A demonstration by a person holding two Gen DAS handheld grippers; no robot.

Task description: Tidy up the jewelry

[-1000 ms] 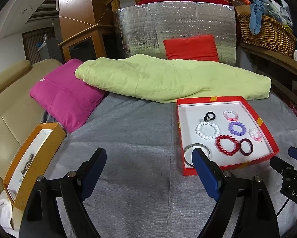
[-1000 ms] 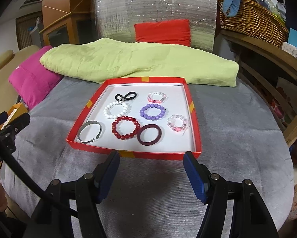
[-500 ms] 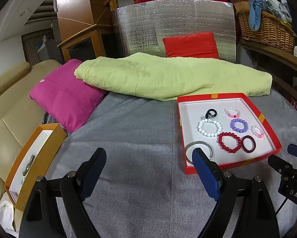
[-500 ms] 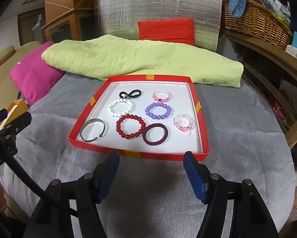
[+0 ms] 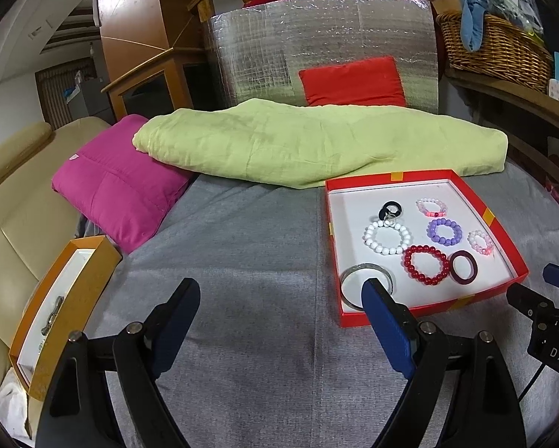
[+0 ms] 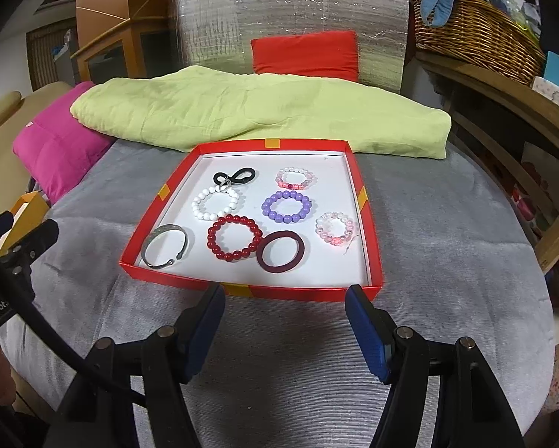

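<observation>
A red tray (image 6: 369, 224) (image 5: 503, 235) with a white floor lies on the grey cloth. It holds several bracelets: silver bangle (image 6: 165, 245) (image 5: 354, 274), red beads (image 6: 234, 237), dark maroon ring (image 6: 281, 251), white beads (image 6: 216, 204), purple beads (image 6: 285, 206), two pink-white ones (image 6: 335, 228) (image 6: 295, 178), and a black loop (image 6: 234, 177). My right gripper (image 6: 285, 295) is open and empty just before the tray's near edge. My left gripper (image 5: 279, 291) is open and empty, left of the tray. An orange box (image 5: 81, 283) at the left holds a metal piece (image 5: 53, 315).
A green folded blanket (image 6: 257, 112) lies right behind the tray, a magenta cushion (image 5: 118, 186) to its left. A beige sofa (image 5: 10, 194) is at the far left, a wooden shelf with a wicker basket (image 6: 477, 26) at the right. Grey cloth (image 5: 242, 261) spreads between the boxes.
Both grippers have moved forward toward the red tray, which now looks larger and lower in the right wrist view. Both stay open and empty.
</observation>
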